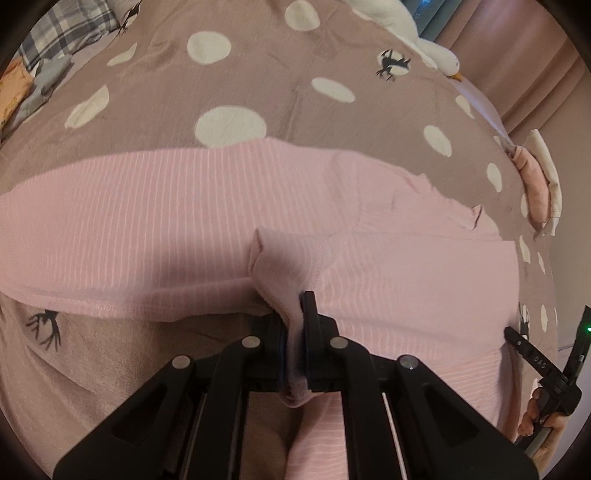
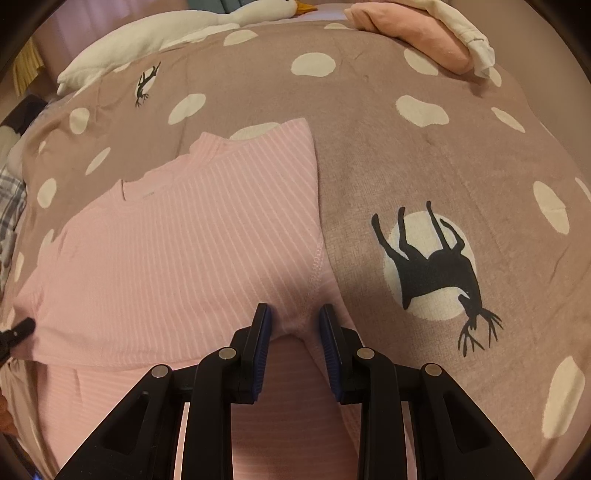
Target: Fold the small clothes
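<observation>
The pink striped shirt [image 2: 177, 240] lies spread on the bed cover [image 2: 424, 155], which is brown with white spots and black deer. One part of the shirt is already laid over the rest, so this looks like the middle of a fold.

The left tool [image 1: 293, 325] is pinched tight on a bunched bit of the pink cloth, and that bit stands up between its 2 fingers. The right tool [image 2: 295, 321] sits at the other side of the shirt, by the stitched edge. Its fingers are a little way apart with a fold of pink cloth between them, and they seem to hold it, though the touch is hard to see for sure.

So both tools have hold of the near edge of the shirt. The next move, I think, is to carry that edge over the shirt and lay it down flat, with both sides going together so the fold stays straight.

Farther off, a folded pink and white pile [image 2: 424, 37] rests near the edge of the bed, and a white toy goose [image 2: 236, 14] lies at the far end
</observation>
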`<move>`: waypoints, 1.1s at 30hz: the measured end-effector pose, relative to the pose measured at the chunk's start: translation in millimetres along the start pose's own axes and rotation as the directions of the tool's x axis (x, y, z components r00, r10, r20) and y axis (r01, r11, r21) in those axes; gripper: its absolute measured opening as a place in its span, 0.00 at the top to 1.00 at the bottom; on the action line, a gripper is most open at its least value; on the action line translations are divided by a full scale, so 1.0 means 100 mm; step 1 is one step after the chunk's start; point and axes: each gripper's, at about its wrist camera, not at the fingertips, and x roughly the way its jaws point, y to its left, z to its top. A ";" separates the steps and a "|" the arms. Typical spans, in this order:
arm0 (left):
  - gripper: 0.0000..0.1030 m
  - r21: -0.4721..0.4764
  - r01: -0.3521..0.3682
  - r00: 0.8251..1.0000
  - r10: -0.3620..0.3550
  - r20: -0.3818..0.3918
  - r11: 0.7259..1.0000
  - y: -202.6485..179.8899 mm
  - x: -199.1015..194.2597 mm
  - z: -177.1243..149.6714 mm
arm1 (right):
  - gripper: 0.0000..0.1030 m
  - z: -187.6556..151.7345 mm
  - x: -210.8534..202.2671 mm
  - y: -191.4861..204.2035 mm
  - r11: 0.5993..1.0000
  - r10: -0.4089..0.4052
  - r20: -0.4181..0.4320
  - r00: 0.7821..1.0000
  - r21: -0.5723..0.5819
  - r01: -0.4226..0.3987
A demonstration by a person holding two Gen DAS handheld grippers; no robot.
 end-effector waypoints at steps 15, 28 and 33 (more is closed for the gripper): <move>0.86 -0.034 -0.006 1.000 0.006 0.020 0.999 0.05 0.05 -0.07 | 0.71 -0.01 0.01 0.05 0.999 -0.031 0.008 0.999 -0.018 0.031; 0.61 -0.081 -0.081 0.993 0.087 0.080 0.993 0.17 -0.41 -0.29 | 0.71 -0.01 -0.03 0.07 0.998 -0.062 0.015 0.998 -0.020 0.063; 0.32 -0.150 -0.055 0.981 0.081 0.176 0.987 0.39 -0.79 -0.27 | 0.66 -0.01 -0.30 0.09 1.000 -0.009 0.041 0.999 0.004 0.009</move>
